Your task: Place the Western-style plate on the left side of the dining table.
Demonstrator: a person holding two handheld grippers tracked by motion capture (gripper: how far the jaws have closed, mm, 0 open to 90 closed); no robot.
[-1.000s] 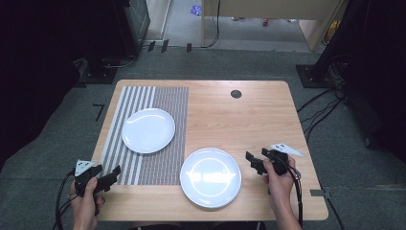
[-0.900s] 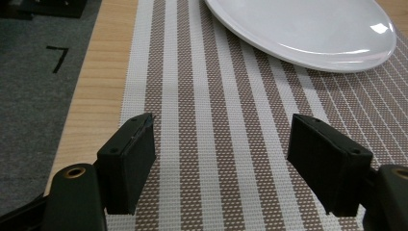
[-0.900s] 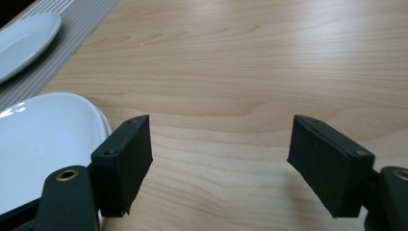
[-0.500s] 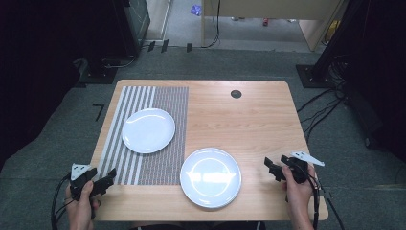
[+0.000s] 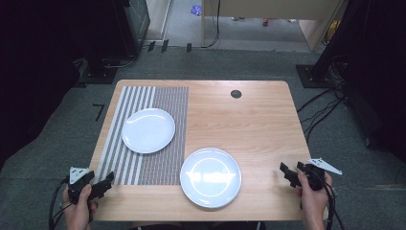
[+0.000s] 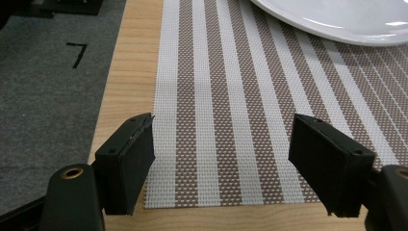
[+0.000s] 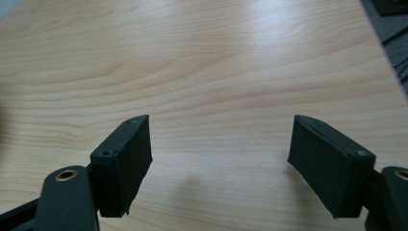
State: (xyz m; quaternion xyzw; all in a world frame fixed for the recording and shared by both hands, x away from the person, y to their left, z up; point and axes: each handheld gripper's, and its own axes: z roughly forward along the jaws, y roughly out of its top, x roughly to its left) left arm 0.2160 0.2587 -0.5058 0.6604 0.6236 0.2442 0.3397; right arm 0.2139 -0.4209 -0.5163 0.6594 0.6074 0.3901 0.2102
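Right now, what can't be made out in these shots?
- Plate on the striped placemat: cut off by the top edge of the left gripper view; its far rim is unreadable there.
- Near plate: glare in the high view washes out its centre.
- Dark round spot near the table's far edge: too small in the high view to tell hole from cap.
- Left tongs: the hand covers the body in the high view.
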